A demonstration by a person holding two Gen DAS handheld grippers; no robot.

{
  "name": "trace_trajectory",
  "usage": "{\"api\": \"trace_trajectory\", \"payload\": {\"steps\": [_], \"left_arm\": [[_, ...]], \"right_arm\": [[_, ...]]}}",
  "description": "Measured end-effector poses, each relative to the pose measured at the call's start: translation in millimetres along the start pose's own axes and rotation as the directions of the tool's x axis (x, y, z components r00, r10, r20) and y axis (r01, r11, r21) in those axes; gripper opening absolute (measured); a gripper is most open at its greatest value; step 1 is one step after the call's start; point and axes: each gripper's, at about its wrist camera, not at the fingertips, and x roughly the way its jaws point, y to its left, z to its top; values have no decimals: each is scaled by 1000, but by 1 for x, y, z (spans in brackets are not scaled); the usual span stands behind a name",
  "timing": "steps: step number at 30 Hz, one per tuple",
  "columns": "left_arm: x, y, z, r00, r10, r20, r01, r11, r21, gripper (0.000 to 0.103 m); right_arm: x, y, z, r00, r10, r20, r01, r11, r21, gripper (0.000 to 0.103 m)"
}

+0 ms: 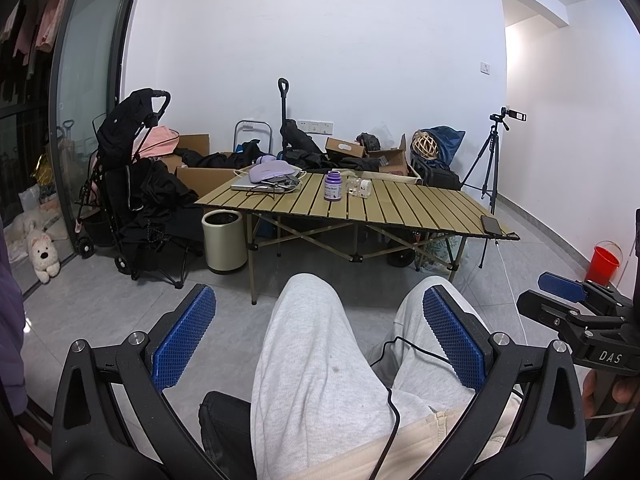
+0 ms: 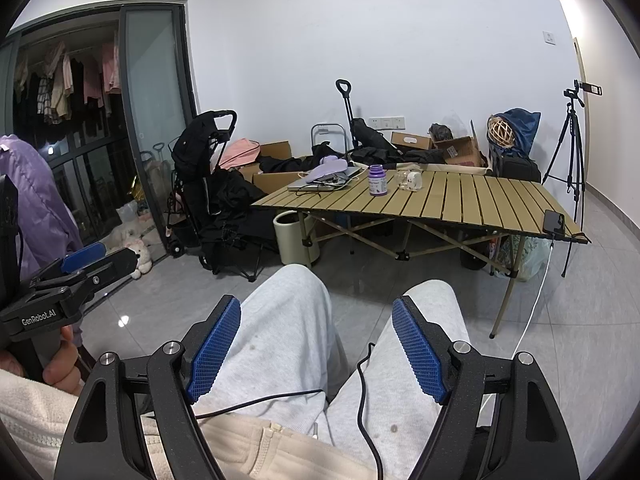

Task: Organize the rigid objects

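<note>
A folding slatted table [image 1: 400, 204] [image 2: 460, 200] stands across the room. On it are a purple bottle [image 1: 333, 186] [image 2: 377, 180], a small clear and white object [image 1: 359, 188] [image 2: 410, 180], a laptop [image 1: 260, 186] [image 2: 320, 184] with a lilac item [image 1: 270, 170] [image 2: 328, 170] on top, and a phone [image 1: 491, 225] [image 2: 554, 222] at the right edge. My left gripper [image 1: 320, 312] is open and empty above my lap. My right gripper [image 2: 316, 320] is open and empty too, far from the table.
A black stroller [image 1: 128, 184] [image 2: 200, 184], a cream bin [image 1: 224, 240] [image 2: 294, 240], boxes and dark clothes [image 1: 304, 152] lie behind the table. A tripod [image 1: 490, 164] [image 2: 570, 148] stands right. A red bucket [image 1: 604, 262] sits by the wall. Cables cross my grey trousers [image 1: 320, 380].
</note>
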Motion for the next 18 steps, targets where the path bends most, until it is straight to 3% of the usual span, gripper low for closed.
{"api": "trace_trajectory", "payload": {"steps": [7, 11, 18], "left_arm": [[3, 4, 3, 1000, 1, -8, -1, 1000, 1, 103], [20, 6, 21, 1000, 12, 5, -12, 999, 52, 103], [104, 14, 64, 1000, 19, -20, -18, 997, 76, 103]], "right_arm": [[0, -2, 4, 1000, -2, -4, 2, 1000, -3, 83], [5, -11, 24, 999, 31, -8, -31, 999, -19, 83], [60, -51, 78, 999, 23, -36, -25, 997, -70, 83]]}}
